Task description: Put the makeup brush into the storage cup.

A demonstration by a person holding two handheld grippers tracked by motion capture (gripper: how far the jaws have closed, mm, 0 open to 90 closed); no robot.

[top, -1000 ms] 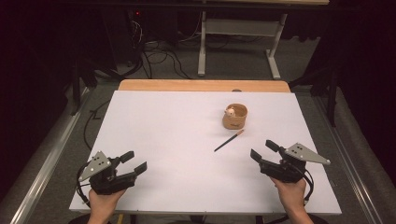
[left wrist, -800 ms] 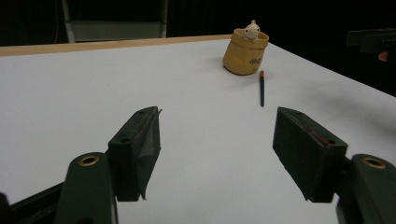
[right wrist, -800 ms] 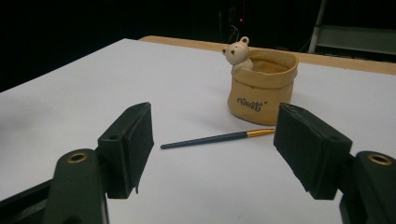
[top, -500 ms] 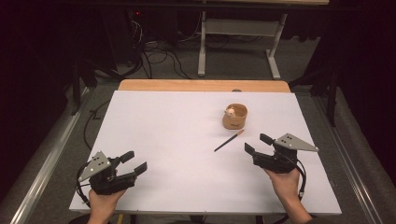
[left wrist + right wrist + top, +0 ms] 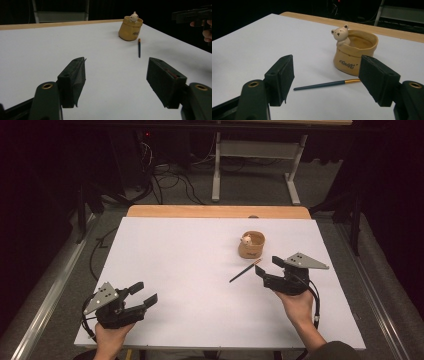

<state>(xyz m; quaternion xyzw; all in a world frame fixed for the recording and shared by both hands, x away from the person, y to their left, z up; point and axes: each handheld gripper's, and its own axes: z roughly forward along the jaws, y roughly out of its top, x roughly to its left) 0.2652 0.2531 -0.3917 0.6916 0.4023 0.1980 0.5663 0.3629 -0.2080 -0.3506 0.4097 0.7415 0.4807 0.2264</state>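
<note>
While I read the high view, the left gripper (image 5: 141, 295) sits low at the near left of the white table (image 5: 190, 270), jaws spread and holding nothing; the right gripper (image 5: 269, 266) is held up just beside the dark pencil (image 5: 245, 270), jaws likewise apart. A tan pot (image 5: 251, 245) stands touching the pencil's far tip. Beyond the table: grey floor, cables, a metal frame.

Left gripper view: jaws wide, pot (image 5: 130, 28) and pencil (image 5: 139, 47) well ahead.

Right gripper view: jaws released, pencil (image 5: 324, 84) lying between them, bear-trimmed pot (image 5: 355, 55) close behind.
</note>
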